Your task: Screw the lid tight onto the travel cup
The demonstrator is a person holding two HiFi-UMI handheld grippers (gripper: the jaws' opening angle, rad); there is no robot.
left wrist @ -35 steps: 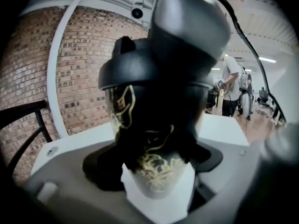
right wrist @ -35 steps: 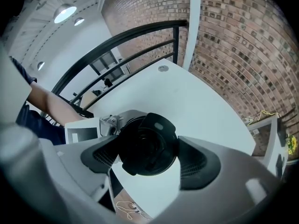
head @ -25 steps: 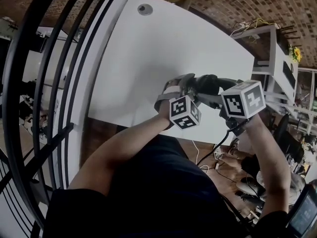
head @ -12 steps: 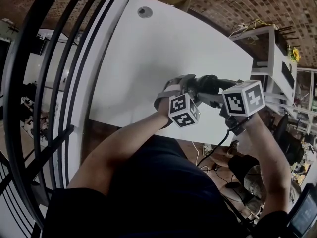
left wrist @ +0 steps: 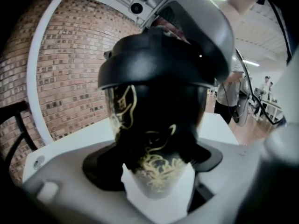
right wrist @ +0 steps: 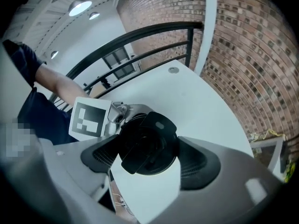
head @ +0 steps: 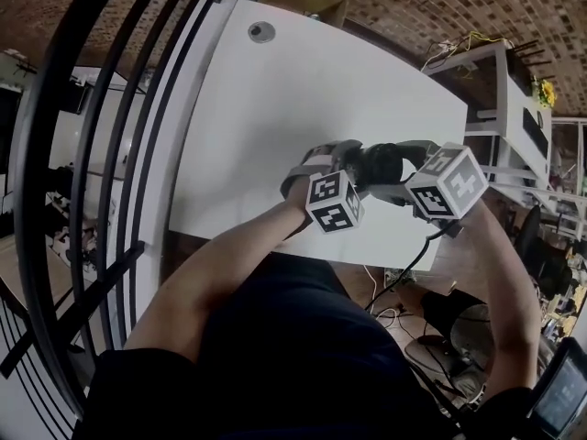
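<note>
Holds the cup (left wrist: 156,125) over the table (head: 303,108) near its five o'clock edge, left claw (left wrist: 154,166) clamped on the body so it cannot spin — right claw (right wrist: 149,160) pinched on the lid (right wrist: 148,139) at the cup's twelve o'clock, likely for twisting.

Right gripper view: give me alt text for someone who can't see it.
Seen from above, the right gripper clamps the black lid between its two dark pads. A black-and-white marker cube shows beside it, over a white table, with a black railing and brick wall behind.
</note>
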